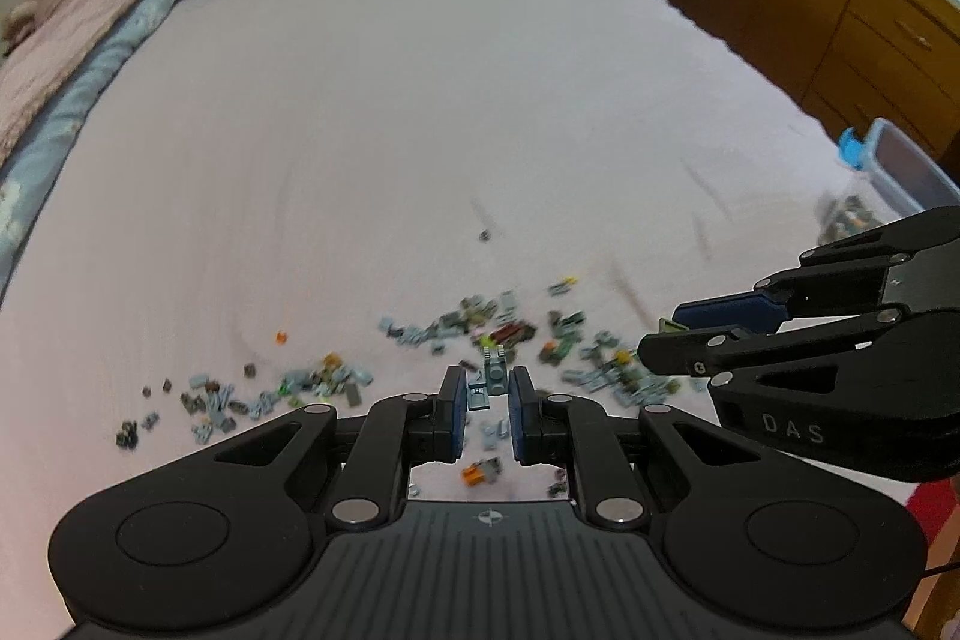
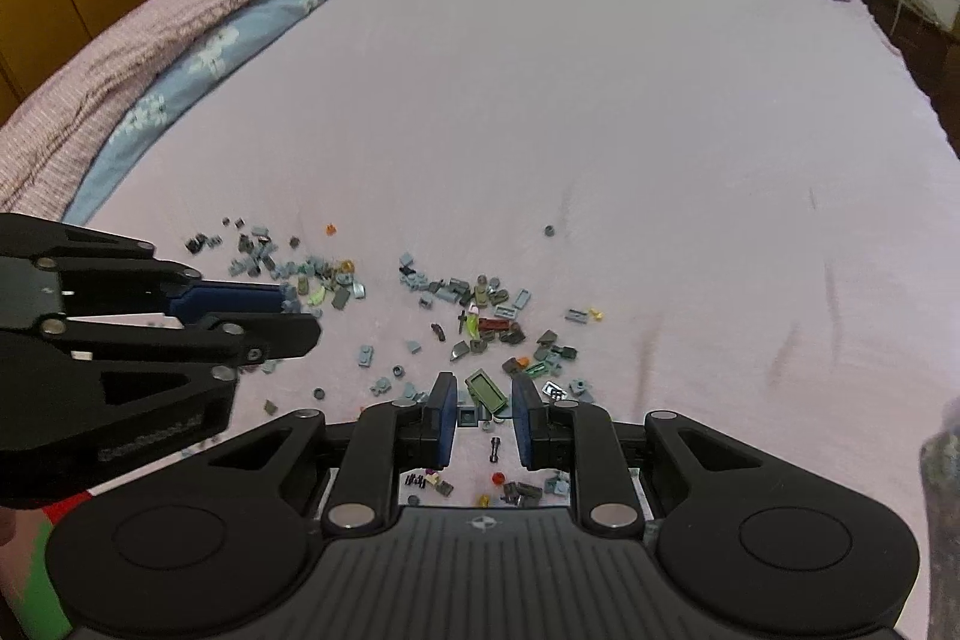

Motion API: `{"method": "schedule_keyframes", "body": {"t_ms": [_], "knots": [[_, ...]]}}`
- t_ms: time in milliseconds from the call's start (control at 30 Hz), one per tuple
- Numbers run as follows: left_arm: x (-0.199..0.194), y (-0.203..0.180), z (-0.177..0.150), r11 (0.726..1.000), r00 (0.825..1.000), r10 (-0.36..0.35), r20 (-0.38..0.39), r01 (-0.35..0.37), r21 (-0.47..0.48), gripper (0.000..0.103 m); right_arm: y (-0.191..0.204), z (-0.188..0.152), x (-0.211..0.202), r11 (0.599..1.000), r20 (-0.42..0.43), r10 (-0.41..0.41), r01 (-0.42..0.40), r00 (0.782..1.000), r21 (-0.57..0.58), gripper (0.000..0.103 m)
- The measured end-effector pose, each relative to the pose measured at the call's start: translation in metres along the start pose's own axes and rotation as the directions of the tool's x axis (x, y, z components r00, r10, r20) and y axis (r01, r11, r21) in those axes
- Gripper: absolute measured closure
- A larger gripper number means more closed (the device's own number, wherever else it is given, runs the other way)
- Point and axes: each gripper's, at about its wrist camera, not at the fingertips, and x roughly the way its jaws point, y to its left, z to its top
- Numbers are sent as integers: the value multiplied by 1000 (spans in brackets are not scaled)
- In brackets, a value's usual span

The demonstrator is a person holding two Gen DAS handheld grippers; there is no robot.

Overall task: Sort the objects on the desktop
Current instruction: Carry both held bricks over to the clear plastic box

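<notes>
Sorting in hand, with a scatter of small bricks [image 2: 480, 304] lying loose on the pink bed [image 2: 600, 99], near its front edge. Left gripper [image 1: 487, 377] raised over the scatter, jaws drawn in on a grey brick piece [image 1: 493, 373] that sits crisp between the pads while the sheet behind smears; judged clamped, not merely framed. Right gripper [image 2: 483, 383] likewise closed around an olive plate [image 2: 487, 391], tilted between the pads, apparently lifted clear of the bricks below. From the left wrist view, a clear bin [image 1: 900, 160] with a blue latch [image 1: 852, 147] at the far right edge of the bed, what looks like more bricks just beside or inside it; hard to tell which.

To do this step well:
- Keep pressure steady; such small, hard parts slip or twist out of flat pads easily.
- Carry one piece at a time toward its place, keeping the two grippers well apart to avoid a knock.
- Lower close before releasing, since a dropped brick bounces little on soft bedding but sinks into folds and hides.
- Open only slightly on release.
- Avoid dragging across the sheet; likely to stir the remaining bricks.
</notes>
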Motion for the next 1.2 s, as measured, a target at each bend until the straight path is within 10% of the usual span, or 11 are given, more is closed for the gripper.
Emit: {"method": "schedule_keyframes", "body": {"t_ms": [1200], "knots": [[-38,-179,80,972,990,-81,118,52,231,87,-131,-42,-161,979,124,-92,67,988,194,82]]}}
